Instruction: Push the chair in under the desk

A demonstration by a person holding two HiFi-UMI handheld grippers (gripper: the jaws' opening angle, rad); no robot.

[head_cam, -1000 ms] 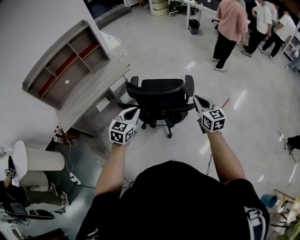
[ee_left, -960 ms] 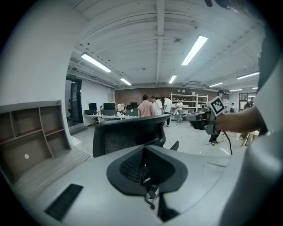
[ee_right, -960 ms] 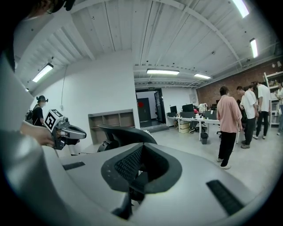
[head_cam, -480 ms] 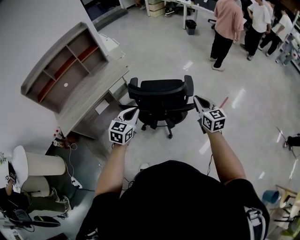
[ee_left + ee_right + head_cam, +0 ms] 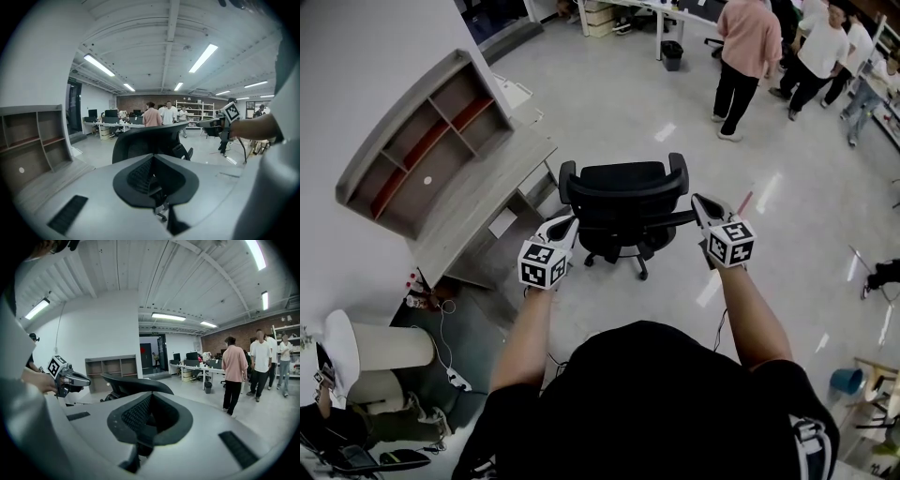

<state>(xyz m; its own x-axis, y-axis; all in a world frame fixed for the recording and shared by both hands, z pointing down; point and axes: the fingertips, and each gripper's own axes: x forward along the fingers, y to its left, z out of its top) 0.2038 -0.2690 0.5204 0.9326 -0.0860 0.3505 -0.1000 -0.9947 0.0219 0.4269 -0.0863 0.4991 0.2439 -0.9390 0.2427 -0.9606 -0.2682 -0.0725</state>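
Black mesh office chair [image 5: 623, 187] standing just beside grey wooden desk [image 5: 478, 192], not tucked under. Flanked by left gripper [image 5: 569, 219] on desk side and right gripper [image 5: 698, 198] on far side. Both pairs of jaws pressed together, gripping nothing.

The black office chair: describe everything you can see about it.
The black office chair stands upright on the pale glossy floor. Its curved, mesh-looking backrest is toward the person, and it has two armrests and a star base on casters. It stands clear of the wooden desk at its left, not under it. The left tool and right tool, both shut, flank the backrest's ends; contact can't be confirmed.
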